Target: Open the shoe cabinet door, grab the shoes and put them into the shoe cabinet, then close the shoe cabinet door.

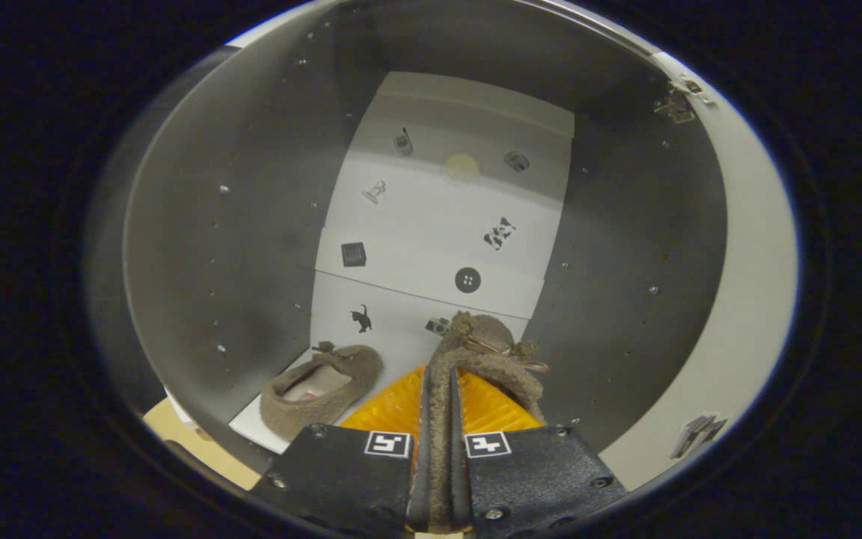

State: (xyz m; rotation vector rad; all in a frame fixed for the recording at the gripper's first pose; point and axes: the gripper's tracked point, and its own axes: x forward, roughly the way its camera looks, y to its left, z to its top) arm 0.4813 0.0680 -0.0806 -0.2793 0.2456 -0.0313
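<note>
While the gripper (437, 427) reaches into the open cabinet (214, 247), its two fingers stand nearly together, both pressing on the fuzzy rim of a brown shoe (487, 352). That shoe extends just ahead of the fingertips, toe pointing toward the back panel (431, 247), near the right wall of the cabinet; whether it touches the floor cannot be told. A second shoe (319, 389) (same brown, fuzzy material, a small bow at its toe) lies on the white cabinet floor (251, 423) at the front left, close to the left wall, opening upward and well apart from the held shoe. On the white back panel are small dark stickers, among them a cat (361, 319) and a button (468, 280). A metal hinge (675, 105) sits on the right front edge of the cabinet.
</note>
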